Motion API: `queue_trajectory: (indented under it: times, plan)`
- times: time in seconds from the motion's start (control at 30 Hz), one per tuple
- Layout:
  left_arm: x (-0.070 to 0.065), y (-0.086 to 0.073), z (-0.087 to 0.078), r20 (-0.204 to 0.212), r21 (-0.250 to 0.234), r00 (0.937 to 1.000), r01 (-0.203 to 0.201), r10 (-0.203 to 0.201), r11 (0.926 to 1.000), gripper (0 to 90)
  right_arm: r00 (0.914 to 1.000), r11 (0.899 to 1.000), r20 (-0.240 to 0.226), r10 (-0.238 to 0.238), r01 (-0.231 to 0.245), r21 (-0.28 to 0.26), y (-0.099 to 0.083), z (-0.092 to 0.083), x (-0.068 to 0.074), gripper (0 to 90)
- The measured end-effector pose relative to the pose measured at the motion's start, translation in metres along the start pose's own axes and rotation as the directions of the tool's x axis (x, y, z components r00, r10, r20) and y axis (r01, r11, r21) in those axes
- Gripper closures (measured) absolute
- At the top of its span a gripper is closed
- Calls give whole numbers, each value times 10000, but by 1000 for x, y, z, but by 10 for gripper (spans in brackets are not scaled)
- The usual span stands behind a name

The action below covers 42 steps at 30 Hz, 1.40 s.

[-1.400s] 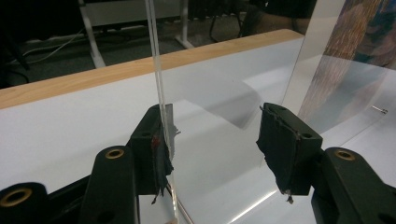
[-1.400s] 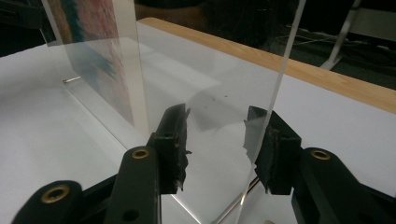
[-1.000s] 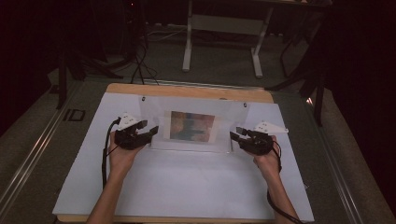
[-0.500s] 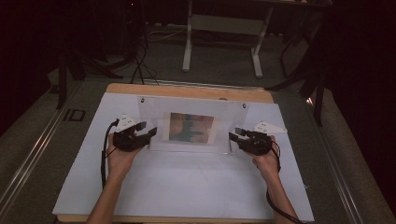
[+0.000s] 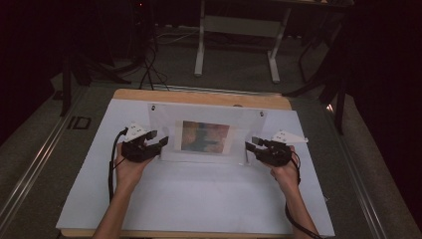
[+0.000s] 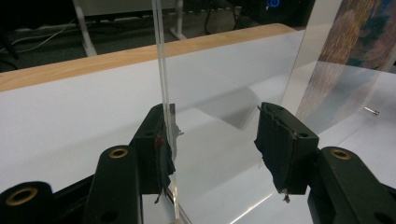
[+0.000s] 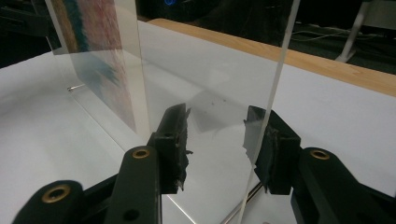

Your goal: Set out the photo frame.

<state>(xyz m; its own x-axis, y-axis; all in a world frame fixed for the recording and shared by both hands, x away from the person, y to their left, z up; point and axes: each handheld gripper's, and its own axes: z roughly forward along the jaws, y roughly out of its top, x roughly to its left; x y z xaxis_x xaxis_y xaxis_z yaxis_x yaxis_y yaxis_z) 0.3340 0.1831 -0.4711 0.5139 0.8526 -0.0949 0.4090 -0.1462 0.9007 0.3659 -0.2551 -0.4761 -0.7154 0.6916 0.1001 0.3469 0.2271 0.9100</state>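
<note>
Left gripper (image 5: 163,143) at the left edge of the clear frame (image 5: 164,124), jaws well apart, one pad touching the pane edge, other pad free; no grip. Right gripper (image 5: 251,143) at the right edge, jaws half open, pane edge just beside one pad; contact hard to tell. Frame upright in the middle of the white sheet (image 5: 199,199), picture (image 5: 205,136) inside, blurred. Wooden table (image 5: 199,97) edge behind; dark room, desk legs (image 5: 200,50) beyond
</note>
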Motion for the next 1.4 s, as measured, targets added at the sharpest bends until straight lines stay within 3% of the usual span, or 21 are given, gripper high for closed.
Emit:
queue_trajectory:
  times: [1.07, 1.4]
  plan:
    - [0, -1, 6, 95, -180, 10000, 4, -3, 9998, 469, 9998, 10000, 183, 28, -28, 15, -1, -3, -1, 573]
    - [2, -2, 6, 290, -205, 9996, 62, -56, 9998, 466, 9999, 10000, 155, 43, -44, 16, -1, -3, -1, 574]
